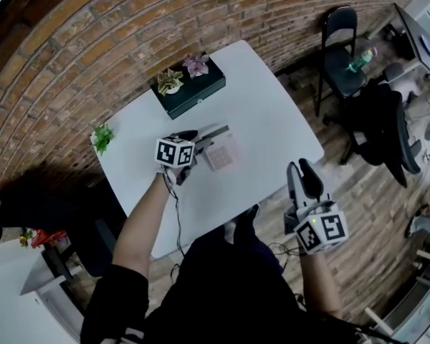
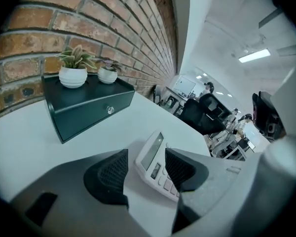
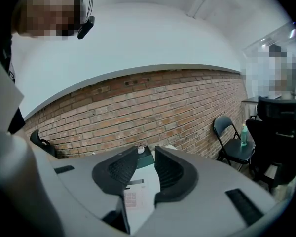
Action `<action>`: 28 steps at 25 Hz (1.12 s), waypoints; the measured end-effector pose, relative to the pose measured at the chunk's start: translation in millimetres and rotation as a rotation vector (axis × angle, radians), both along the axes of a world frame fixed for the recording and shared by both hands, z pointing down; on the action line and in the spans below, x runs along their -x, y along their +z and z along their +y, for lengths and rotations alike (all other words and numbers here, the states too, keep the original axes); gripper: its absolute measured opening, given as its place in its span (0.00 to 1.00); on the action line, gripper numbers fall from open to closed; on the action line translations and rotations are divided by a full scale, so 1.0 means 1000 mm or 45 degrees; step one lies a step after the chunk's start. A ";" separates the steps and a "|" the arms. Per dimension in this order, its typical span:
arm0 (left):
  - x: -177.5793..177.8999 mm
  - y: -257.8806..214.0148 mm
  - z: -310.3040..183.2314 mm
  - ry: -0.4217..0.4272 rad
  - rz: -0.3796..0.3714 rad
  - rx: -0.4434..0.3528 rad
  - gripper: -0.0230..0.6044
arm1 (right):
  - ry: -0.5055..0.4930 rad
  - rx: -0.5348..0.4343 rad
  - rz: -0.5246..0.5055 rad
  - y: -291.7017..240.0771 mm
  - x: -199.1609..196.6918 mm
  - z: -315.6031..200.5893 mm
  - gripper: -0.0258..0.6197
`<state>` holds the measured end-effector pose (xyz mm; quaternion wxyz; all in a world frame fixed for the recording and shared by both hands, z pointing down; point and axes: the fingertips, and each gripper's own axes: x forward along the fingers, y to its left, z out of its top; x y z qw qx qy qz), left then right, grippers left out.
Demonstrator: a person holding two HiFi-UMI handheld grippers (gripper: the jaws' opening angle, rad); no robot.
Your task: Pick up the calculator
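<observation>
On one table (image 1: 272, 120) lie one calculator (image 1: 221, 151), one box (image 1: 193, 93) (two plants (image 1: 170, 81) atop).

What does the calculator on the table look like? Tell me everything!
The calculator is small, flat and pale pinkish-white, plastic by its look. It has a display window along one end and rows of light buttons below it. It lies face up on the white table. The left gripper has its open jaws on either side of the display end, without seeming to squeeze it.
</observation>
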<state>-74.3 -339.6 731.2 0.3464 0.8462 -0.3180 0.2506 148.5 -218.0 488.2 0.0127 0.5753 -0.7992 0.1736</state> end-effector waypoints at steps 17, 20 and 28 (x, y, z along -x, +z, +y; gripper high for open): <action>-0.027 0.026 -0.016 0.045 0.303 0.274 0.29 | -0.009 0.096 -0.093 0.025 0.000 -0.025 0.20; -0.031 0.029 -0.009 0.112 0.253 0.289 0.28 | -0.009 0.095 -0.098 0.025 0.002 -0.025 0.20; -0.031 0.028 0.005 0.119 0.273 0.334 0.19 | -0.004 0.113 -0.132 0.030 0.005 -0.015 0.17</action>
